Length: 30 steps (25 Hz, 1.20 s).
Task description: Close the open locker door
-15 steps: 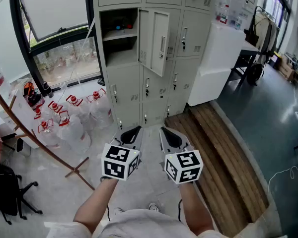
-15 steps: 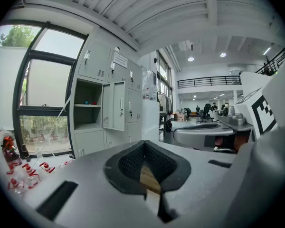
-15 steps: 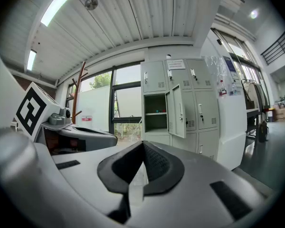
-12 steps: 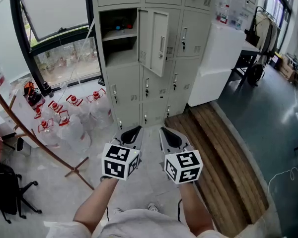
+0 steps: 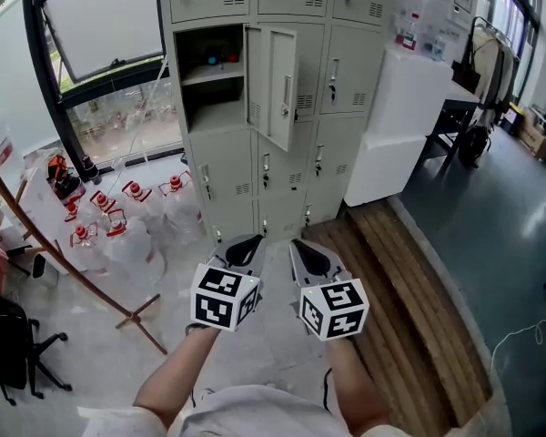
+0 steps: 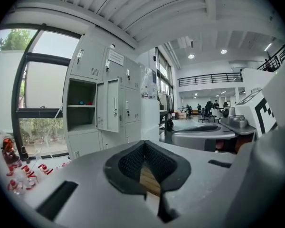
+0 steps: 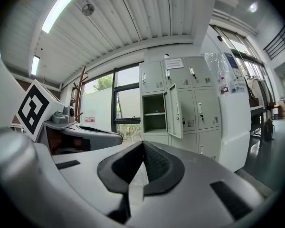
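A block of grey lockers (image 5: 282, 107) stands well ahead of me across the floor. One door (image 5: 271, 85) hangs open toward me beside its open compartment (image 5: 214, 71), which has a shelf with small items on it. The same door (image 6: 110, 104) shows in the left gripper view and, far off, the door (image 7: 175, 110) shows in the right gripper view. My left gripper (image 5: 241, 248) and right gripper (image 5: 311, 255) are held side by side low in the head view, far short of the lockers. Both are shut with nothing between the pads.
Several large water bottles with red caps (image 5: 132, 217) stand on the floor left of the lockers. A slanting wooden pole (image 5: 64, 262) crosses at left. A white cabinet (image 5: 396, 126) stands right of the lockers, a wooden plank strip (image 5: 409, 280) in front of it, a black chair (image 5: 9, 353) at far left.
In the head view the lockers have shifted slightly down and left. Both grippers stay side by side and shut; the door has not moved.
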Available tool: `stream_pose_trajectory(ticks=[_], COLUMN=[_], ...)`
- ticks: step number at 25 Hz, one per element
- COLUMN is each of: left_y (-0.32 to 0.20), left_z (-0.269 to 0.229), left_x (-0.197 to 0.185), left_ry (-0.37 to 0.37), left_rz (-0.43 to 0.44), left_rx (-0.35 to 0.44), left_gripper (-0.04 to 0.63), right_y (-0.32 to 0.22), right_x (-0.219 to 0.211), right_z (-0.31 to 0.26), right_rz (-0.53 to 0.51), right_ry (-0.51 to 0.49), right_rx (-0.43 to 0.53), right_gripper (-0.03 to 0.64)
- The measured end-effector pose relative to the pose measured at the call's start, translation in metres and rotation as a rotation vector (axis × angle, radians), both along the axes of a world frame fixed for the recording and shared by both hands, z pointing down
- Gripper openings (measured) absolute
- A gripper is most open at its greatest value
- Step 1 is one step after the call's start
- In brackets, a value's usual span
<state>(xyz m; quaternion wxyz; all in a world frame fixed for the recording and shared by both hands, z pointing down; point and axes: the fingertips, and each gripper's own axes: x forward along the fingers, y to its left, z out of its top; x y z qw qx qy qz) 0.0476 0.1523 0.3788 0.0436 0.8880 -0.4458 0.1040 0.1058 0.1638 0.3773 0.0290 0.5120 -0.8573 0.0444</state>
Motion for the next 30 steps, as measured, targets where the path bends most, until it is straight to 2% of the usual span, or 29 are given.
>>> stream_pose_trajectory(ticks=[8, 16, 24, 30], left_y=[-0.004, -0.023, -0.086, -0.143], left_z=[0.012, 0.019, 0.032, 0.033], left_x=[0.033, 0.027, 0.009, -0.011], left_ry=[-0.023, -0.046, -0.009, 0.012], left_rz=[-0.036, -0.06, -0.045, -0.012], left_rx=[-0.024, -0.041, -0.07, -0.087], left_gripper=[0.006, 0.006, 0.006, 0.007], right_y=[-0.01, -0.036, -0.092, -0.146], right_x=[0.036, 0.033, 0.017, -0.011], right_z=[0.009, 0.014, 0.031, 0.031], right_rz=[-0.047, -0.072, -0.053, -0.038], right_ry=[0.009, 0.001, 0.045, 0.064], right_rx=[-0.012, -0.026, -0.075, -0.09], right_gripper=[0.005, 0.005, 0.005, 0.005])
